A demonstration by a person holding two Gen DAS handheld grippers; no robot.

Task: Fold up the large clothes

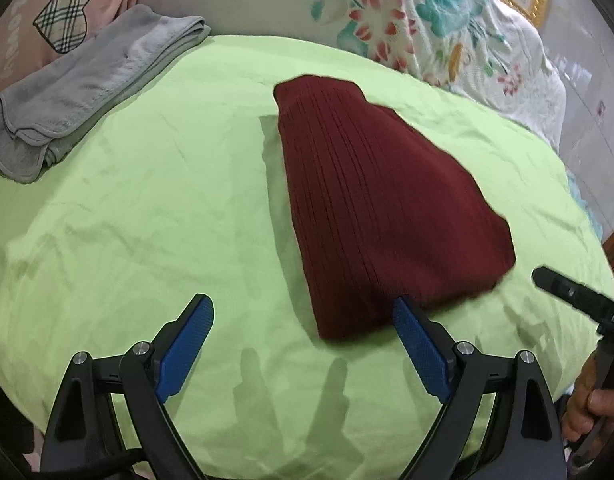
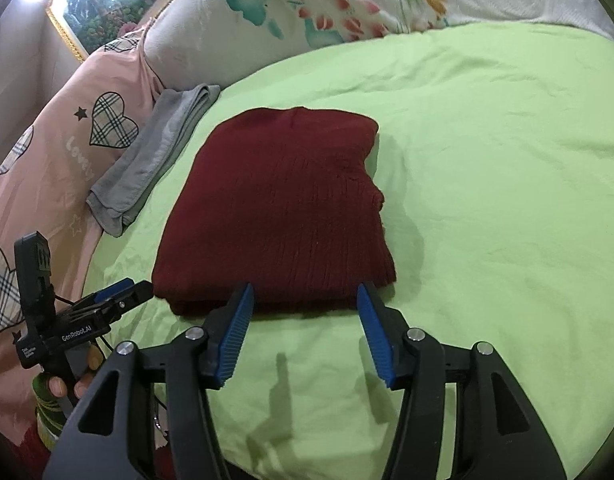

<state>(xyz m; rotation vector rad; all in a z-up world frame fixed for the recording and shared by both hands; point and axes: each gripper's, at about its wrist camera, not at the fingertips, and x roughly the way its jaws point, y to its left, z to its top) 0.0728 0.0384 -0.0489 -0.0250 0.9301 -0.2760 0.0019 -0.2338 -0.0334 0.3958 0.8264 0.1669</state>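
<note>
While my left gripper [image 1: 303, 316] stands spread as wide as it goes, gripping nothing, the folded maroon knit garment [image 1: 371, 208] lies centre frame on the green bedsheet [image 1: 147, 220], its near edge just past my right-hand fingertip. Ribbed and thick, it looks soft, floppy and fairly light, so I judge the stacked layers would slide apart unless pinched together at that lower edge. Further right, my right gripper [image 2: 305, 296] is about half open and empty, its tips just short of the same hem. A grey towel [image 2: 155, 152] lies upper left.
</note>
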